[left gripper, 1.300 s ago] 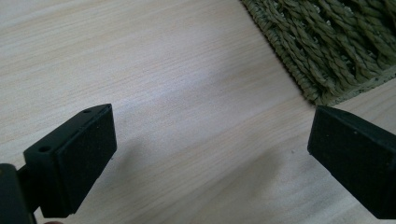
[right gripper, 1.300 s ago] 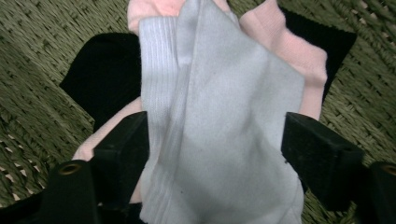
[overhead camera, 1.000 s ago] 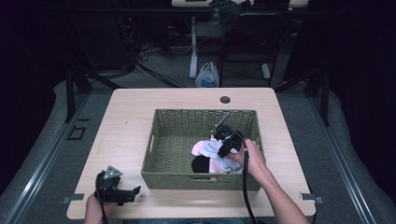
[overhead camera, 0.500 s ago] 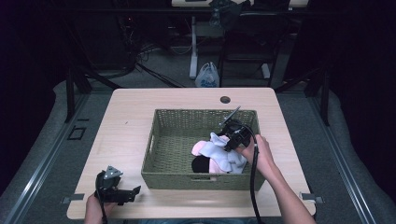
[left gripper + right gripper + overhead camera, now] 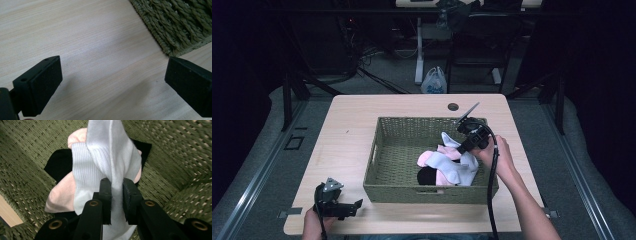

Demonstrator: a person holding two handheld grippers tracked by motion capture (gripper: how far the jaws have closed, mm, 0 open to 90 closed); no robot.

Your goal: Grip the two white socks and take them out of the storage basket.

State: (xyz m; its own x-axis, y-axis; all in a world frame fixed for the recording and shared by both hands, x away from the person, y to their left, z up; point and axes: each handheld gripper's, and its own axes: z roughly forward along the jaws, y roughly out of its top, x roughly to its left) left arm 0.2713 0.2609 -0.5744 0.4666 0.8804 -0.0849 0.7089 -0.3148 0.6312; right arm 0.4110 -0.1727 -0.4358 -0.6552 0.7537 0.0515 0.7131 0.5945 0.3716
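2 jaws of your right gripper (image 5: 117, 195) have just been closing and now pinch a fold of the white sock (image 5: 107, 152), with the cloth running up between the pads and out past the tips. From those fingertips the sock hangs onward and down toward the heap, so its long axis lies roughly along the jaws' own line rather than across them. Its far end rests on the pink sock (image 5: 61, 195) and the black sock (image 5: 56, 166), both just beyond the tips on the floor of the woven basket (image 5: 30, 150).

In the high view your right gripper (image 5: 468, 137) stands over the basket's right half, and the white sock (image 5: 452, 167) trails from it toward the near wall of the basket (image 5: 432, 192).

Your left gripper (image 5: 112, 82) has its jaws wide apart with nothing between them (bare table (image 5: 75, 32) shows in the gap); the basket's corner lies off beyond its right finger. In the high view that left gripper (image 5: 337, 202) sits well apart from the socks, so your right hand is plainly the nearer 1. I judge a straight lift along the sock's length should peel it clear of the other 2.
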